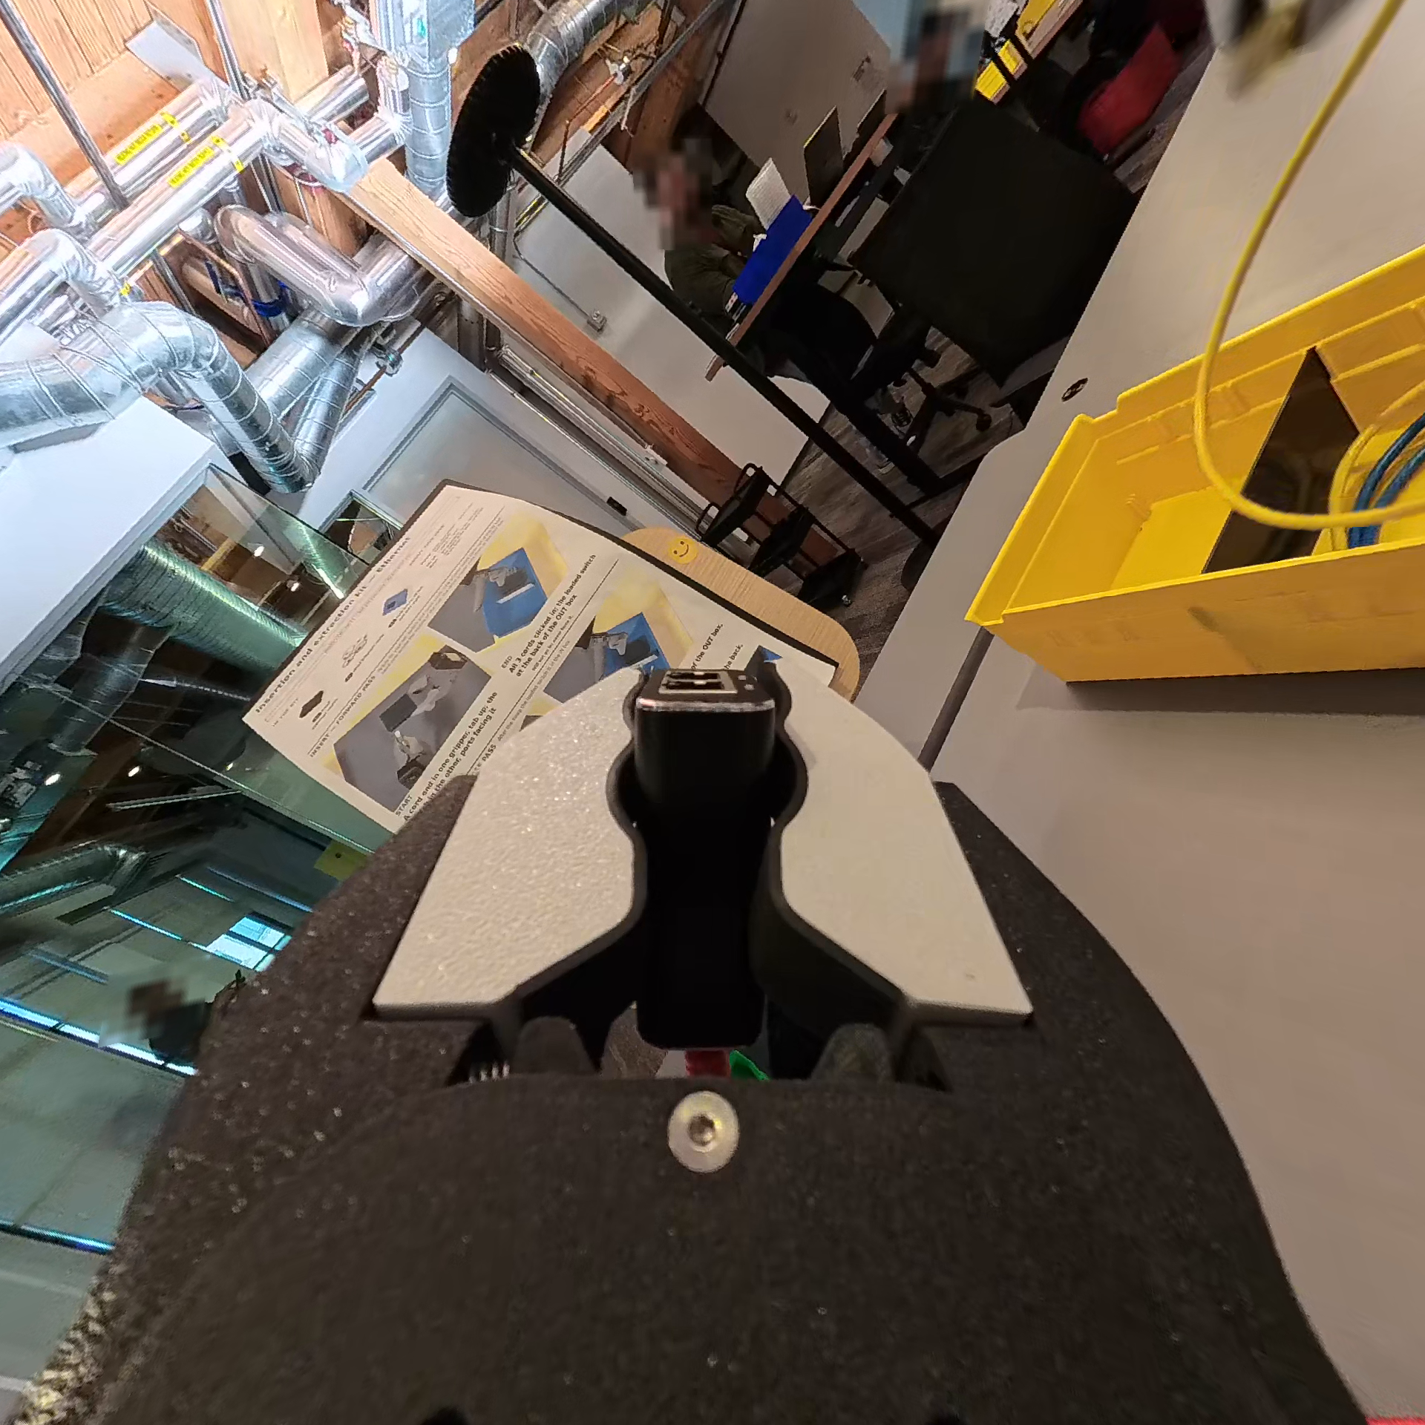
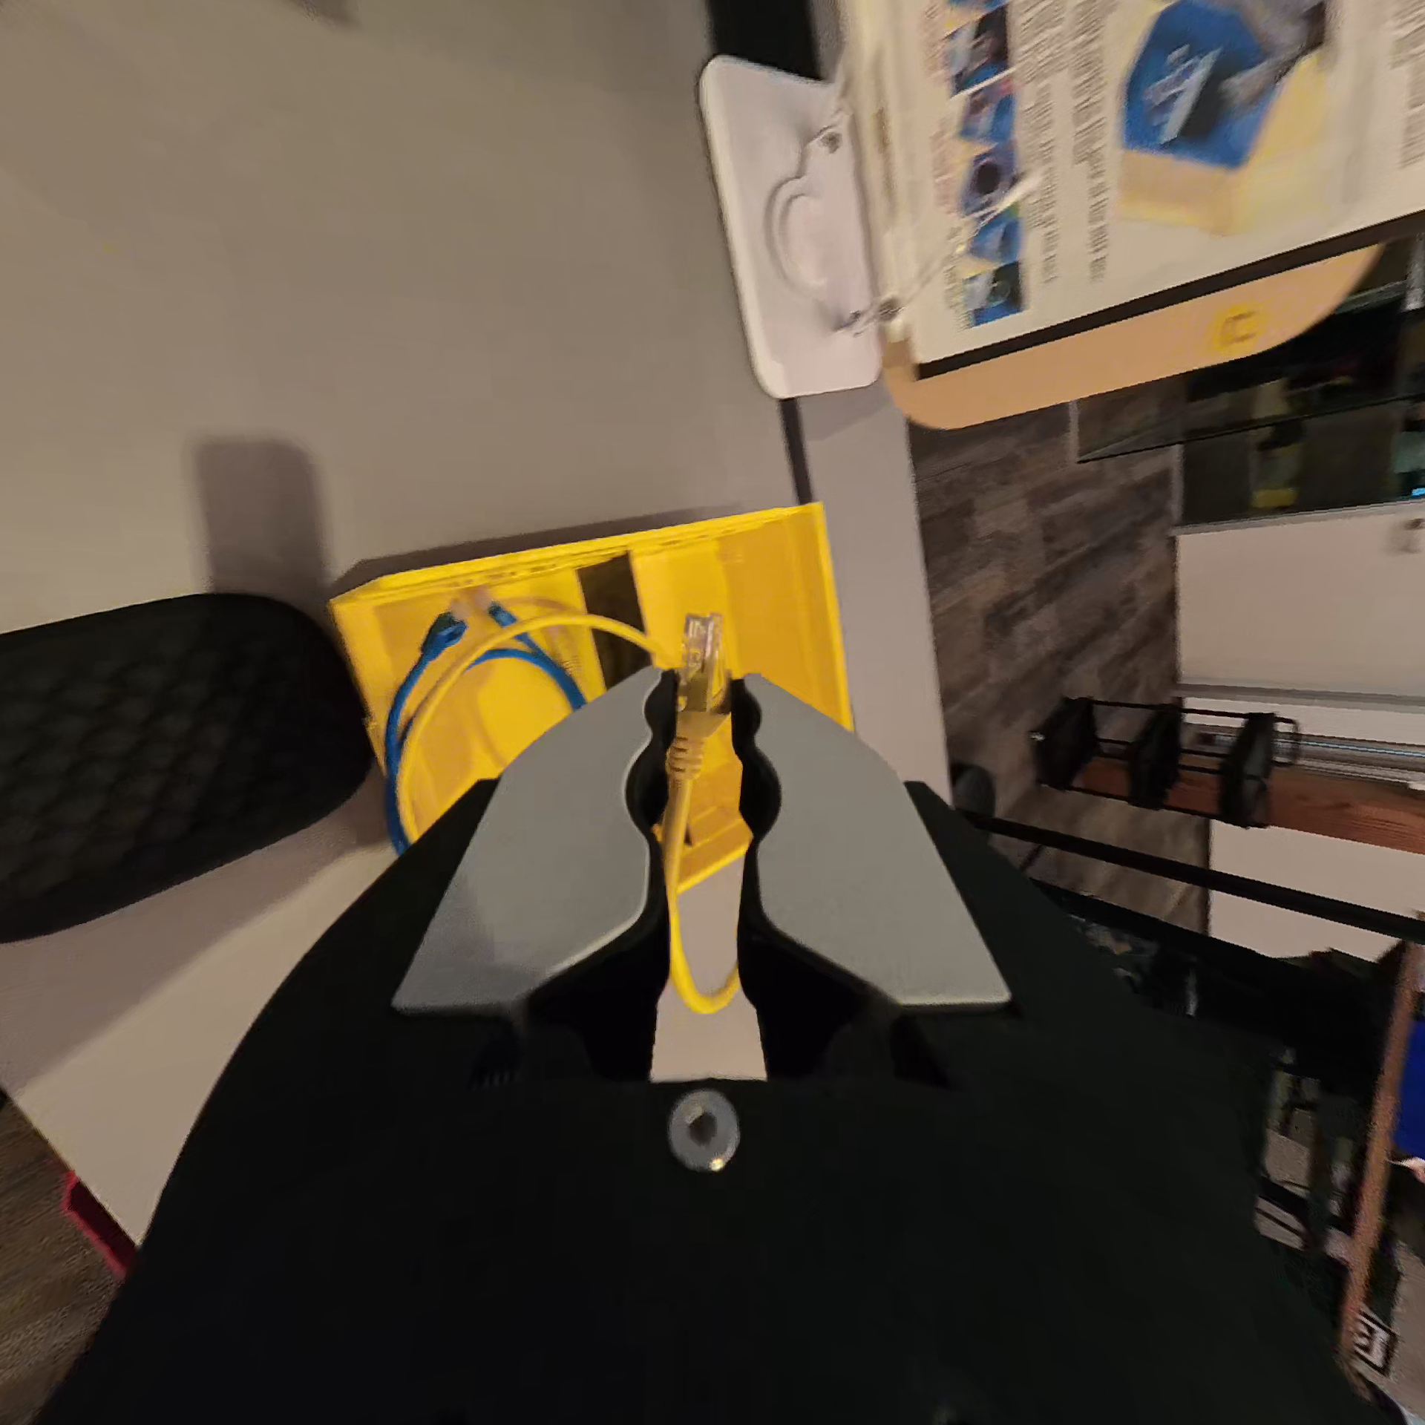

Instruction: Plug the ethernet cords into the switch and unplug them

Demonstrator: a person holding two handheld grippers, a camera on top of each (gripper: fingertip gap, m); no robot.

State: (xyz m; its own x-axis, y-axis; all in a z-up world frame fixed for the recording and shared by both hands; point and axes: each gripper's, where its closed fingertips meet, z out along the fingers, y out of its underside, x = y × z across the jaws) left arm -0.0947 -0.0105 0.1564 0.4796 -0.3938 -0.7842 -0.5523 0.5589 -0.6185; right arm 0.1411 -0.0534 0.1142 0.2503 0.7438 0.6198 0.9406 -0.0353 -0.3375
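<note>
My left gripper [image 1: 703,694] is shut on a small black switch [image 1: 698,833], held lengthwise between the fingers with its ports at the far end, raised off the grey table. My right gripper [image 2: 700,682] is shut on the plug of a yellow ethernet cord [image 2: 702,663]; the clear plug tip sticks out past the fingertips. The cord loops back into a yellow bin [image 2: 771,601], where a blue cord [image 2: 432,671] lies coiled. In the left wrist view the yellow cord [image 1: 1234,308] arcs up from the yellow bin [image 1: 1157,617] to the blurred right gripper at the top right.
An instruction sheet [image 1: 463,663] on a wooden board stands beyond the table edge. A white clip holder [image 2: 794,231] sits on the table. A black mesh chair back [image 2: 154,756] is at the left. A person sits at a desk [image 1: 779,254] in the background. About 25 cm separates my left fingertips from my right.
</note>
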